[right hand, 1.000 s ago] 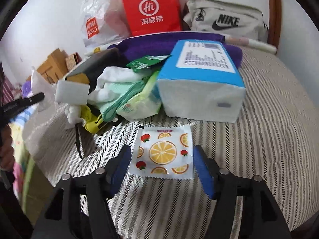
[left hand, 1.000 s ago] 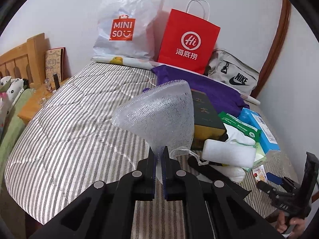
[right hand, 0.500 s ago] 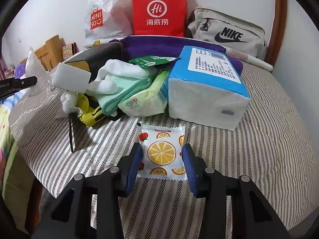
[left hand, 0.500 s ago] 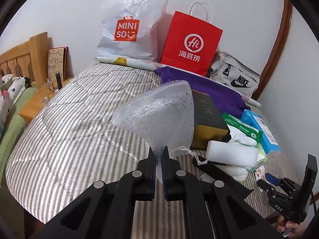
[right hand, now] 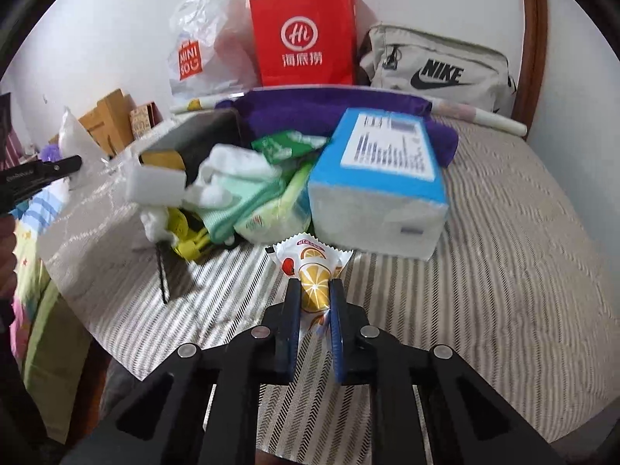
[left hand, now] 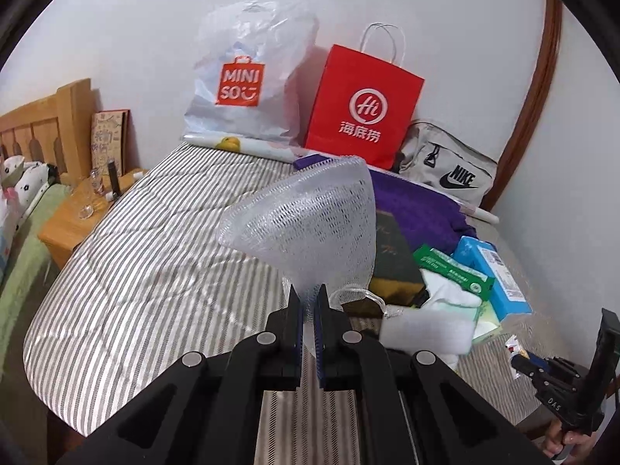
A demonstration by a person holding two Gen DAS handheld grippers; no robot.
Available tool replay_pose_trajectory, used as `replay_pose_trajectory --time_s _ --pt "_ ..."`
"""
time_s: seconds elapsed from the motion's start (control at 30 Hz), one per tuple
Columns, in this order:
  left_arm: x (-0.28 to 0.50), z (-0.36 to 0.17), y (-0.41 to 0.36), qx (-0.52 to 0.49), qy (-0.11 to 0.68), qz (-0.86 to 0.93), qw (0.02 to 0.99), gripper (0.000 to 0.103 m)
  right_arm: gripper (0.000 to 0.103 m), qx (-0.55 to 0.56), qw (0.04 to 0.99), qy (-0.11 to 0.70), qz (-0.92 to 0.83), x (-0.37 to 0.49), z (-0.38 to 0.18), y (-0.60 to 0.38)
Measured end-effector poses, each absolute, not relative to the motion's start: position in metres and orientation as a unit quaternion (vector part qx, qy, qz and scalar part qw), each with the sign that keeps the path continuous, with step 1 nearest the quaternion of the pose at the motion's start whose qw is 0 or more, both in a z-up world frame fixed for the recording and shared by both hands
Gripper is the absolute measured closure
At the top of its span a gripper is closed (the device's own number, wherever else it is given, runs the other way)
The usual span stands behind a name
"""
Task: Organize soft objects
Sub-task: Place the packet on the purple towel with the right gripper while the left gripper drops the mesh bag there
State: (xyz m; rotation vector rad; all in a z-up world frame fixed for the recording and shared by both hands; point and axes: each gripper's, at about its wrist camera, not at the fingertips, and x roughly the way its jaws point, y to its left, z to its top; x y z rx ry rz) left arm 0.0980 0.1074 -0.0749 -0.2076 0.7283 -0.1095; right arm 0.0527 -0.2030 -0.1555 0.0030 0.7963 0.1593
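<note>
My left gripper (left hand: 309, 296) is shut on the narrow end of a white mesh foam net bag (left hand: 310, 221) and holds it up above the striped bed (left hand: 155, 279). My right gripper (right hand: 314, 290) is shut on a small fruit-print wipes packet (right hand: 312, 267), its far end lifted off the bed just in front of the pile. The pile holds a blue tissue pack (right hand: 381, 178), white sponge block (right hand: 157, 186), green cloth (right hand: 240, 201), green wipes packs (right hand: 286, 145) and a purple towel (right hand: 333, 112).
A red paper bag (left hand: 362, 112), a white Miniso plastic bag (left hand: 248, 81) and a grey Nike bag (left hand: 445, 166) stand along the wall. A dark box (left hand: 393, 248) lies in the pile. A wooden bedside table (left hand: 77, 217) stands left of the bed.
My right gripper has closed from wide open onto the fruit-print packet and begun lifting it. My left gripper still holds the mesh bag, shifted slightly.
</note>
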Motion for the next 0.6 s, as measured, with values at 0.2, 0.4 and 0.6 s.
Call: replay_pose_trajectory --time_s 0.2,0.4,0.6 --pt "0.113 -0.056 0.091 -0.086 0.349 -0.068 0.931 0.097 0.089 0.001 0.929 0.362 0.075 0.048 -0.124 -0.212" --pt "0.131 -0.041 0.08 -0.079 0.348 -0.07 0.931 0.097 0.089 -0.001 0.938 0.34 0.067 0.065 -0.096 -0.227" --pt "0.157 -0.025 0.075 -0.065 0.348 -0.054 0.934 0.097 0.089 0.005 0.944 0.325 0.059 0.107 -0.073 -0.242"
